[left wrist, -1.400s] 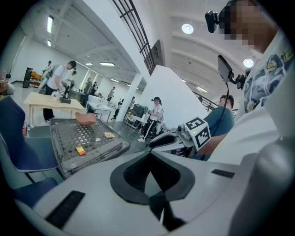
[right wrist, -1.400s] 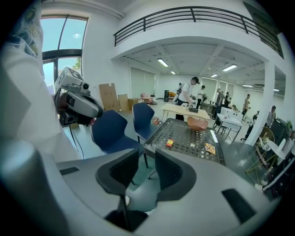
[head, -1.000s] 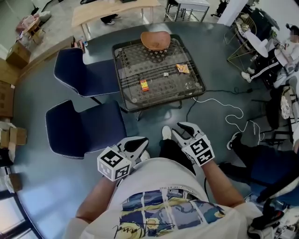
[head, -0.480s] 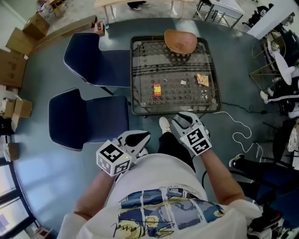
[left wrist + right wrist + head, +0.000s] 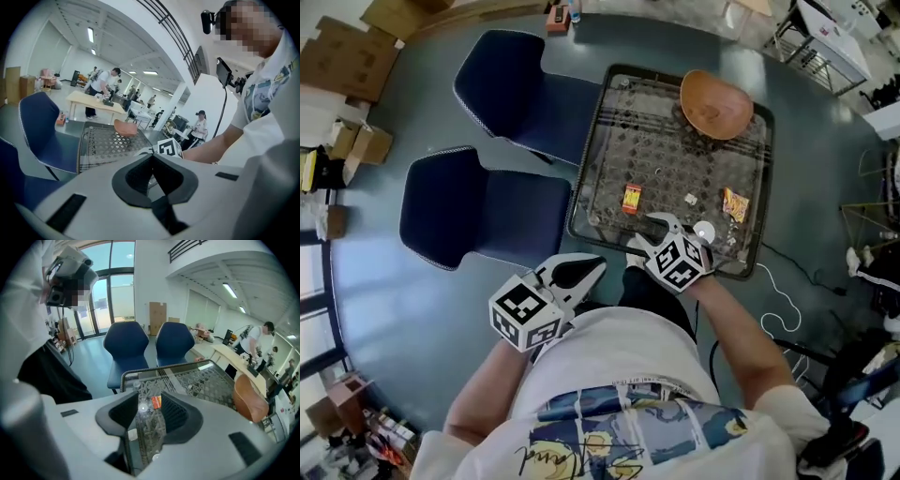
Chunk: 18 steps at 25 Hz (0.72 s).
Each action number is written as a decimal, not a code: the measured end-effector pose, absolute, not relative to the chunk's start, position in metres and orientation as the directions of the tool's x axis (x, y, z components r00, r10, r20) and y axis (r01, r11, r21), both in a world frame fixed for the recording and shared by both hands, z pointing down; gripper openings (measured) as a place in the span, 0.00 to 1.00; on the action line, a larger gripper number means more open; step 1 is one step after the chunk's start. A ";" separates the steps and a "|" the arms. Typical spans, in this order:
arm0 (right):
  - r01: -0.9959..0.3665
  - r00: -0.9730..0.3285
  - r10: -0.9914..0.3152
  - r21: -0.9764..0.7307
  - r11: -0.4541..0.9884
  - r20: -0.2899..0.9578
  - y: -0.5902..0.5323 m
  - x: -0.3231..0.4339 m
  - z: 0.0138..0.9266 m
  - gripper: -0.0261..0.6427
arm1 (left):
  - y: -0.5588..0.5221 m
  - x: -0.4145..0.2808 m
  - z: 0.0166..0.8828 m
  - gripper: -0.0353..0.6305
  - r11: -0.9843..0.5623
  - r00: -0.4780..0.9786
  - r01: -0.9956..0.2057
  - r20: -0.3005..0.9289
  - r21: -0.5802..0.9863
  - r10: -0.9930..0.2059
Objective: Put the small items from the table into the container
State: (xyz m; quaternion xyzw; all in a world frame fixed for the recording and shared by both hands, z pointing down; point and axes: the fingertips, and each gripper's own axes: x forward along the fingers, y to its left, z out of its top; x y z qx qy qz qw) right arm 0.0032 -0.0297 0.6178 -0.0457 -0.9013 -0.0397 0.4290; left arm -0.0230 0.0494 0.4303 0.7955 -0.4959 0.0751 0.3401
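A glass-topped table (image 5: pixel 602 150) bears an orange-brown bowl (image 5: pixel 715 103) at its far end. On the glass lie a red packet (image 5: pixel 631 198), a tiny white item (image 5: pixel 691 199), a yellow packet (image 5: pixel 735 204) and a small white round piece (image 5: pixel 704 230). My right gripper (image 5: pixel 656 227) hangs over the table's near edge, just short of the red packet (image 5: pixel 156 401), which shows through the gap; its jaws are opening with nothing between them. My left gripper (image 5: pixel 581 270) stays close to my body, off the table, its tips (image 5: pixel 152 155) together and empty.
Two blue chairs (image 5: pixel 478 211) (image 5: pixel 520 80) stand left of the table. Cardboard boxes (image 5: pixel 352 52) sit at the far left, and a white cable (image 5: pixel 787 281) trails on the floor to the right. People stand at a distant table (image 5: pixel 93 101).
I have stepped up to the table, which now lies closer and turned in view. My right gripper went forward and down over its near edge. The left gripper stayed near my waist.
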 end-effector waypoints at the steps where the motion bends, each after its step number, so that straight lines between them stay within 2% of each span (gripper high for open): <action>1: 0.147 -0.617 0.069 0.029 0.989 0.784 -0.036 -0.001 0.627 0.24 | 0.044 -0.026 0.430 0.06 -0.251 0.474 -0.850 0.462 0.464 -0.750; 7: 0.309 -0.532 0.192 -0.023 0.951 0.825 -0.050 -0.025 0.679 0.30 | 0.030 -0.043 0.430 0.06 -0.119 0.364 -0.877 0.483 0.465 -0.797; 18: 0.371 -0.407 0.219 -0.059 0.927 0.887 -0.072 -0.049 0.750 0.35 | 0.036 -0.061 0.440 0.07 -0.039 0.313 -0.881 0.520 0.471 -0.795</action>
